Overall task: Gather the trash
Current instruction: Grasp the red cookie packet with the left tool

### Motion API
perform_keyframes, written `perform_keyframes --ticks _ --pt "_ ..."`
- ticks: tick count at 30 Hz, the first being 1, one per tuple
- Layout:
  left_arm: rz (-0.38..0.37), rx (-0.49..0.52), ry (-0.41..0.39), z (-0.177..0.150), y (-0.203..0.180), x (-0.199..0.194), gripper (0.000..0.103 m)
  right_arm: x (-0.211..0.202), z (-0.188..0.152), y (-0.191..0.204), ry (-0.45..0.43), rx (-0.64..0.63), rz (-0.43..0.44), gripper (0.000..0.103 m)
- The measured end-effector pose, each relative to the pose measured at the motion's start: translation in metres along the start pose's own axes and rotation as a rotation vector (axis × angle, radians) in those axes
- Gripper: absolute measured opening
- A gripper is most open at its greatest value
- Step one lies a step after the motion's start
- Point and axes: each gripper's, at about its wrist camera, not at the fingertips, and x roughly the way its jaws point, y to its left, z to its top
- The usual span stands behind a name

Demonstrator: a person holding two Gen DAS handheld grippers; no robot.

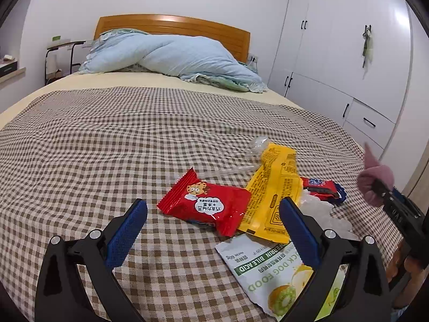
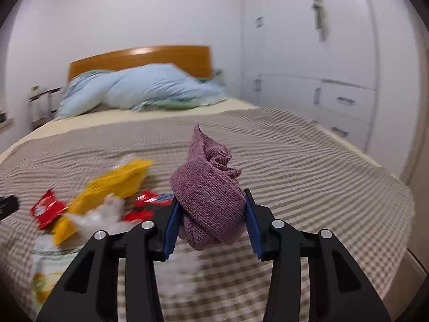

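Mauve terry cloth (image 2: pixel 207 196) – bunched, pinched between the right gripper (image 2: pixel 211 224) pads above the checked bedspread (image 2: pixel 308 166). Only the left view shows wrappers (image 1: pixel 211 204) sharply – left gripper (image 1: pixel 214 221) gapes empty.

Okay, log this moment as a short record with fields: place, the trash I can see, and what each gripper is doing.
place: bed with checked cover
trash: red cookie packet; yellow wrapper; dog food pouch; small red wrapper; clear plastic
left gripper: open, empty, above the pile
right gripper: shut on purple cloth
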Motion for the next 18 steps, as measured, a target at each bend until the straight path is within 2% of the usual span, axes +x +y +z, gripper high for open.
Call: perform_keyframes --ticks 3,11,18 --pt "0.020 0.016 0.023 0.003 0.001 0.006 0.095 0.002 -0.002 -0.009 -0.004 0.029 -0.047 0.043" --pt "0.042 0.096 0.129 0.012 0.003 0.041 0.095 0.007 -0.006 -0.001 -0.006 -0.012 -0.060 0.043" --pt "0.031 0.138 0.176 0.019 0.000 0.073 0.095 0.010 -0.007 0.005 0.004 -0.049 -0.056 0.043"
